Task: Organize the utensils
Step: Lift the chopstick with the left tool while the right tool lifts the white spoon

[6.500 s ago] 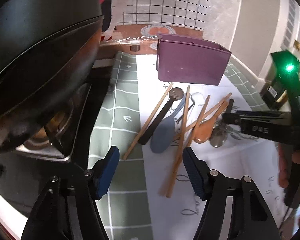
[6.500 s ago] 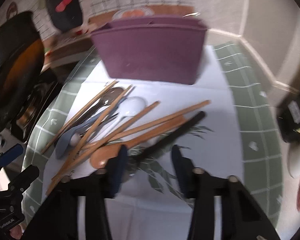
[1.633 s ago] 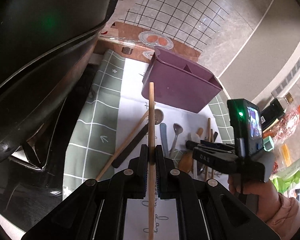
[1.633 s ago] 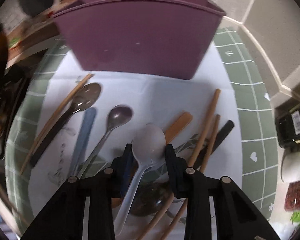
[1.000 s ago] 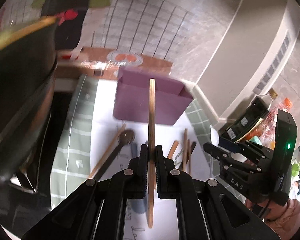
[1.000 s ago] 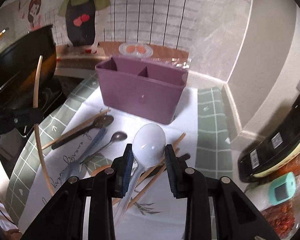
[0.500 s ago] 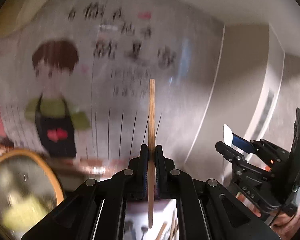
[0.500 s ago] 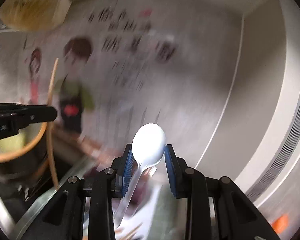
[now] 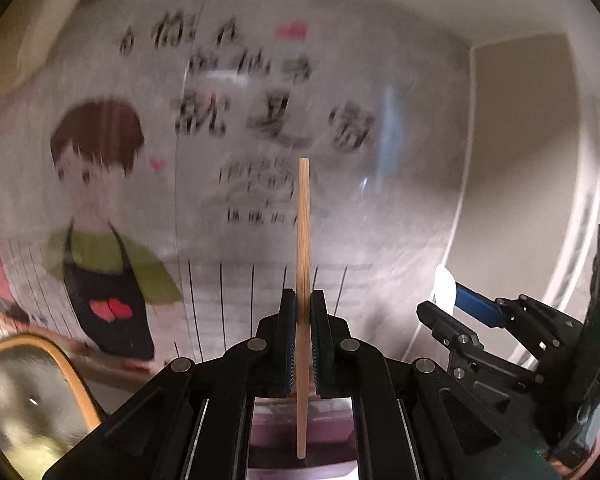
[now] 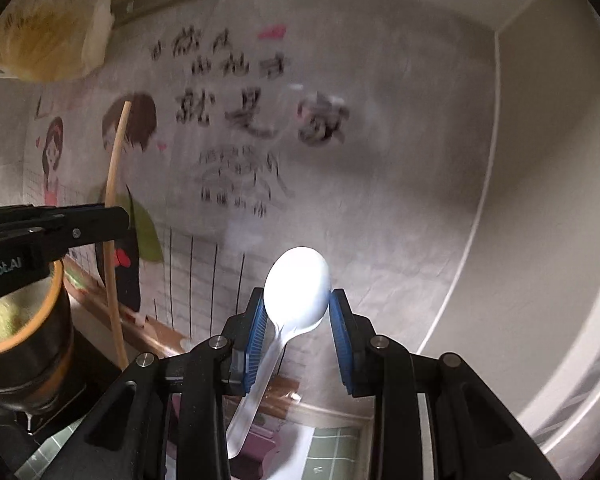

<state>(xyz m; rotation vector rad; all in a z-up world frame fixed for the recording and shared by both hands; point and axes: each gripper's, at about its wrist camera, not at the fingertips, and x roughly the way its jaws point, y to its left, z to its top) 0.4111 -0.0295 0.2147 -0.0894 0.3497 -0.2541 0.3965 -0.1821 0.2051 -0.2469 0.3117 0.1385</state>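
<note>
My left gripper (image 9: pixel 303 308) is shut on a wooden chopstick (image 9: pixel 303 240) that stands upright, its lower end over the purple utensil holder (image 9: pixel 276 436) seen between the arms. My right gripper (image 10: pixel 297 312) is shut on a white plastic spoon (image 10: pixel 296 280), bowl up, handle pointing down toward the purple holder (image 10: pixel 256 444). Both grippers are raised and tilted up toward the wall. The right gripper with the spoon shows in the left wrist view (image 9: pixel 452 300); the left gripper and chopstick (image 10: pixel 114 216) show in the right wrist view.
A cartoon wall poster (image 9: pixel 228 140) fills both views. A black pan with an orange rim (image 9: pixel 40 392) sits low left, also in the right wrist view (image 10: pixel 24 320). A green checked mat (image 10: pixel 332 452) shows below the right gripper.
Over the earlier frames each gripper closed on its utensil, lifted it off the mat and tilted upward. Since half a second ago both have shifted only slightly, with the holder's top now showing below.
</note>
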